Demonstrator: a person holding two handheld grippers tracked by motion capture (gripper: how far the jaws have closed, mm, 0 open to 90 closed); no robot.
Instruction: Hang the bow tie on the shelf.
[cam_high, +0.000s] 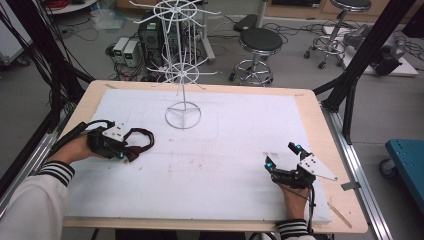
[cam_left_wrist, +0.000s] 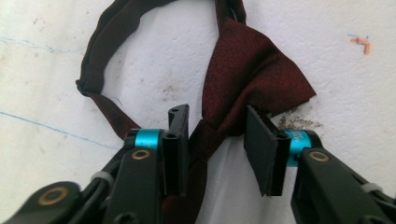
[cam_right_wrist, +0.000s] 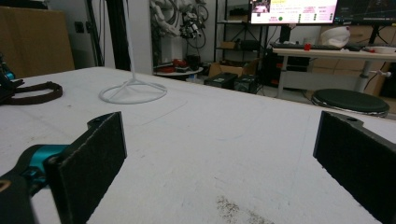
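Dark red satin, shaped as a bow tie (cam_left_wrist: 252, 79) with a neck strap (cam_left_wrist: 100, 42) looped beyond it, lies flat on the white foam sheet (cam_high: 210, 165) that covers the worktop (cam_high: 320, 120), close to its left edge and about midway along it. We see the left hand-held gripper (cam_left_wrist: 217, 133) set low over the tie, its jaws parted narrowly and standing on either side of the pinched centre where the two wings meet; the fabric passes between the pads, but a gap remains at the right pad, so we judge the grip not yet made. We take this approach at the knot as deliberate: the centre is the stiffest and narrowest part, so closing there should lift the whole tie without either wing folding under. The strap curves away from the jaws toward the middle of the worktop, free of them, and should trail behind when the tie rises. A white wire display stand (cam_high: 183, 75) rests on its ring base near the far edge, well apart from the tie; we judge it the likely place for hanging, its radial arms being suited to carry a loop. The right hand-held gripper (cam_high: 284, 161) rests near the right front corner of the worktop with its jaws spread wide and nothing between them, held clear, we suppose, until a second grip on the strap is needed.
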